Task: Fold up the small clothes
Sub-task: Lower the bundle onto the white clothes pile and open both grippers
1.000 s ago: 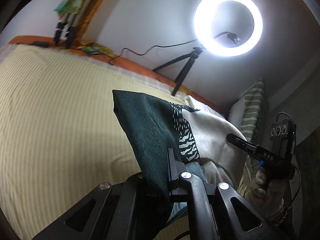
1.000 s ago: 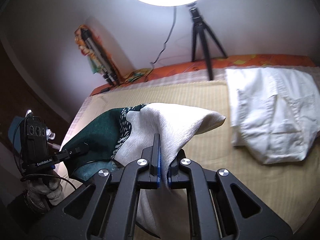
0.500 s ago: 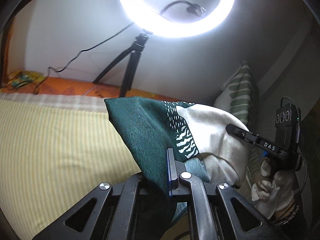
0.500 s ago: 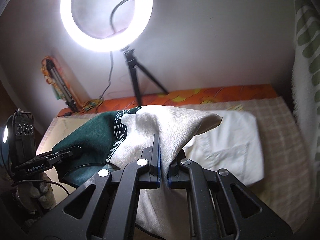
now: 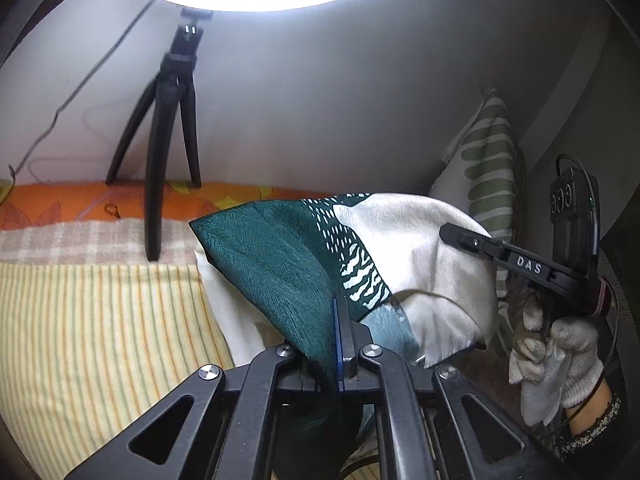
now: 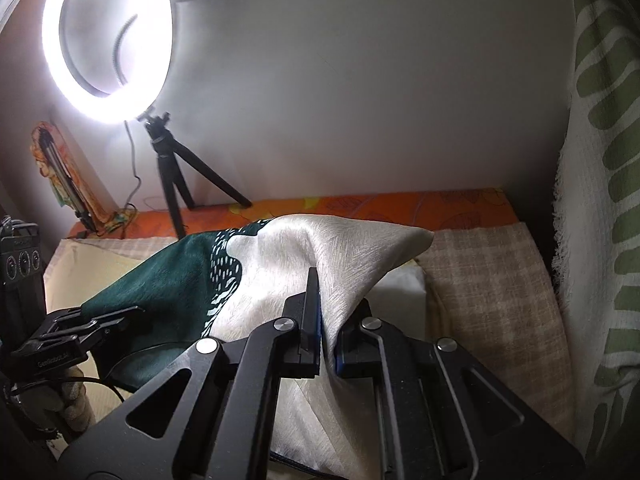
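A: Starting at the left. Striped bedsheet (image 5: 92,320) at nine o'clock, bare. Tripod (image 5: 168,128) of the ring light (image 6: 108,40) stands at eleven o'clock on the orange border (image 5: 80,200). If the carried cloth swings wide that way, it could catch a tripod leg and tip the lamp.

B: And the garment?

A: Green-and-cream garment (image 5: 320,264), dead centre, off the bed, slung between the two tools. Left gripper (image 5: 343,340): fingers pressed together on the green edge, no gap to see. The pinch takes only a narrow strip of cloth; a tug from the other side may pull it free.

B: Other side, then.

A: Right gripper (image 6: 326,320): fingers closed on the cream part, a fold of fabric squeezed up between them. Same worry. The stuff looks smooth, likely slippery, so one corner could slide out and the fold would collapse.

B: What lies under it?

A: A white garment (image 6: 404,284) on the bed at about two o'clock from the right tool, partly hidden. Setting down on top of it would tangle the two, I judge.

B: Far right?

A: Leaf-print pillow (image 6: 600,200) at three o'clock, close to the bed's edge. The gloved hand (image 5: 556,356) works near it; a nudge could crowd the landing spot.
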Demonstrator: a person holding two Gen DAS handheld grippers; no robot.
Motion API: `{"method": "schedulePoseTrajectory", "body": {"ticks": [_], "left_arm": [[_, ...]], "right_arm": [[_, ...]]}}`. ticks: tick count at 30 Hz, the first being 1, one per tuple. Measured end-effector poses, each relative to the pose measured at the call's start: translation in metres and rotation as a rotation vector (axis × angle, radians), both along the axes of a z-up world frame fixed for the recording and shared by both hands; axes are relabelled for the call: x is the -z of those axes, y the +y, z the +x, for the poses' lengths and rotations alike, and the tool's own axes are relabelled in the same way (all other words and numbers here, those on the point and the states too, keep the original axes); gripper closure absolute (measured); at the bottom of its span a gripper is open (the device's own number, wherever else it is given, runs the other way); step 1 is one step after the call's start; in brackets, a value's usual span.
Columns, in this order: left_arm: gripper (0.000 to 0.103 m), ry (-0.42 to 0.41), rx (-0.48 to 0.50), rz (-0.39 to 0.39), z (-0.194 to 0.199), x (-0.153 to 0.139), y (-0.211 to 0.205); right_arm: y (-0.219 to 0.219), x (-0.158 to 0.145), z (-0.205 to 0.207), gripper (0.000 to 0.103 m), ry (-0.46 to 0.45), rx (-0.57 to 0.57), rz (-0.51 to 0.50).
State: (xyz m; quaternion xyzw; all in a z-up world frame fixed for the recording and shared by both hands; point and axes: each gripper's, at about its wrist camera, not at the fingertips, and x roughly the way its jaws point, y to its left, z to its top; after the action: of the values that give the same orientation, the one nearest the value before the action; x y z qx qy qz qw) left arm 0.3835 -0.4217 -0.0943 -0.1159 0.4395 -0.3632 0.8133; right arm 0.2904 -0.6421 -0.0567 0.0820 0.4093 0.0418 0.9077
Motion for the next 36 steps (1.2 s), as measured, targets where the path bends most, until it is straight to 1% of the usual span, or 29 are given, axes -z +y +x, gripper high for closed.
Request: {"method": "schedulePoseTrajectory", "body": {"ticks": [1,2,3,4,5,6,7,9,11,18,22,27,29,31,36], "left_arm": [[0.1,0.018,0.013,0.002,0.0,0.005,-0.002],[0.088,0.033,0.023,0.015,-0.001,0.009,-0.004],[0.069,0.039,0.04,0.032,-0.004,0.012,-0.006],[0.06,0.033,0.052,0.048,-0.007,0.012,-0.007],[0.047,0.011,0.056,0.073,-0.01,0.011,-0.008],[0.036,-0.007,0.056,0.088,-0.013,0.009,-0.008],[0.033,-0.025,0.053,0.098,-0.015,0.007,-0.006],[0.018,-0.059,0.039,0.11,-0.02,0.0,0.002],[0.01,-0.08,0.023,0.13,-0.022,-0.006,0.007],[0.007,-0.136,0.004,0.176,-0.035,-0.026,0.021],[0.007,-0.15,-0.006,0.171,-0.049,-0.04,0.031],[0.004,-0.171,-0.021,0.174,-0.074,-0.062,0.045],[0.001,-0.183,-0.03,0.177,-0.085,-0.071,0.051],[0.0,-0.202,-0.035,0.178,-0.097,-0.08,0.057],[0.0,-0.235,-0.035,0.175,-0.125,-0.1,0.07]], "right_arm": [[-0.003,0.006,0.003,0.097,0.021,0.01,-0.01],[-0.006,0.011,0.006,0.097,0.047,0.022,-0.033],[-0.006,0.015,0.007,0.094,0.062,0.041,-0.067],[-0.008,0.018,0.007,0.082,0.079,0.068,-0.11],[-0.009,0.02,0.007,0.073,0.087,0.091,-0.135],[-0.011,0.02,0.006,0.055,0.089,0.114,-0.147],[-0.012,0.018,0.003,0.048,0.071,0.125,-0.143],[-0.013,0.012,-0.003,0.044,0.04,0.13,-0.134],[-0.011,0.007,-0.006,0.044,0.029,0.138,-0.132],[0.005,-0.012,-0.021,0.035,-0.002,0.139,-0.131],[0.016,-0.024,-0.038,0.03,-0.015,0.139,-0.126],[0.032,-0.045,-0.064,0.029,-0.04,0.143,-0.122],[0.038,-0.055,-0.075,0.026,-0.055,0.141,-0.115],[0.045,-0.064,-0.086,0.017,-0.07,0.14,-0.112],[0.065,-0.083,-0.113,0.017,-0.095,0.123,-0.106]]}}
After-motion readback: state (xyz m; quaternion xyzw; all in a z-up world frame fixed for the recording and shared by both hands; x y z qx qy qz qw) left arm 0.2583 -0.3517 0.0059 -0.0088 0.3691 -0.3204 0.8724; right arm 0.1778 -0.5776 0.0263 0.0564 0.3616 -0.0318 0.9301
